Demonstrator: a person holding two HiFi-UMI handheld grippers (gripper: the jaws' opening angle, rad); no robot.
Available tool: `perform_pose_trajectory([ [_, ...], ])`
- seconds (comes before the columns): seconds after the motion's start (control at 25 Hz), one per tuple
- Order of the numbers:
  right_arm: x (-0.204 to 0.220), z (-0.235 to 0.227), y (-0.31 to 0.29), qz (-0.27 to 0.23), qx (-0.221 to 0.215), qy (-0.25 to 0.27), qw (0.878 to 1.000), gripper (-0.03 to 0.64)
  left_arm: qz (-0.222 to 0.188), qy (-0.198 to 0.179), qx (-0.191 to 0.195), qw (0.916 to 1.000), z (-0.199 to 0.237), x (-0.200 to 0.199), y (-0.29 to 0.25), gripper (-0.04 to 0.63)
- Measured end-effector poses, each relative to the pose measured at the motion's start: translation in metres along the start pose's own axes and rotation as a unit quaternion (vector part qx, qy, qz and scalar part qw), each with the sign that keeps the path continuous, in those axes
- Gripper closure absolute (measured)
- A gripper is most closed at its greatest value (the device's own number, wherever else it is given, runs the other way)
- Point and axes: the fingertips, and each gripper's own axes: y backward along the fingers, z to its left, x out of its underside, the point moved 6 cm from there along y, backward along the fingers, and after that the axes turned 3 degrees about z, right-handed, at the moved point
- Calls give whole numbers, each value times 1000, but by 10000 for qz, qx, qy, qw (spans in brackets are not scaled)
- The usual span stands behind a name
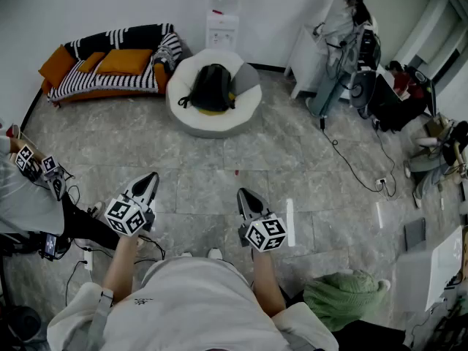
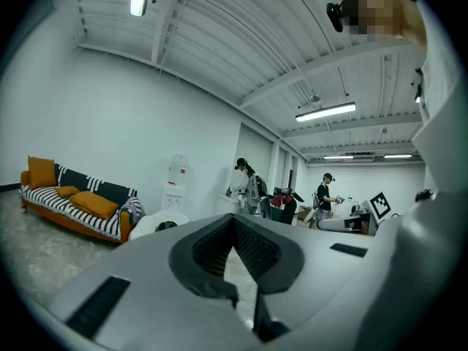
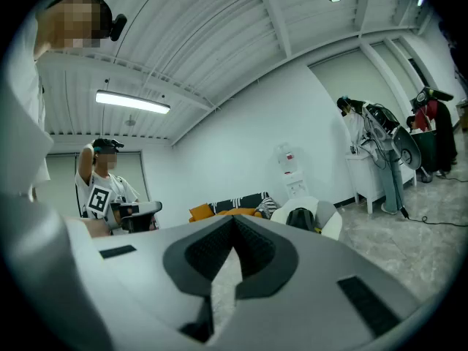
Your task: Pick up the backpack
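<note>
A black backpack (image 1: 211, 87) rests upright in a round white chair (image 1: 183, 112) far ahead across the floor. It shows small in the right gripper view as a dark backpack (image 3: 300, 219) and only as a dark top (image 2: 166, 226) in the left gripper view. My left gripper (image 1: 151, 179) and right gripper (image 1: 243, 196) are held level in front of me, both shut and holding nothing, well short of the backpack.
An orange and striped sofa (image 1: 110, 68) stands left of the chair, a water dispenser (image 1: 221, 22) behind it. A person (image 1: 25, 196) with grippers stands at my left. Cables (image 1: 351, 163) and a power strip lie on the floor at right, near desks and seated people.
</note>
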Motion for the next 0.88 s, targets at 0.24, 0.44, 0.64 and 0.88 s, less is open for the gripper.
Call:
perform_pose_trajectory([
  [0.24,-7,-10,1,17,-25,54,10000,612,-31,-62,-12,10000,-7,-8,-13,594],
  [0.44,-10,-21,4,-18,-29,92,10000,612,-47,-63,-47,10000,-12,-7,-19,594],
  [0.64,-19,-31,5,-33,-112,149,9998,612,-17,-149,-111,9998,-20,-12,-31,594],
  [0.88,-18,-47,13,-35,-200,59,9998,612,-41,-188,-164,9997,-37,-11,-43,594],
])
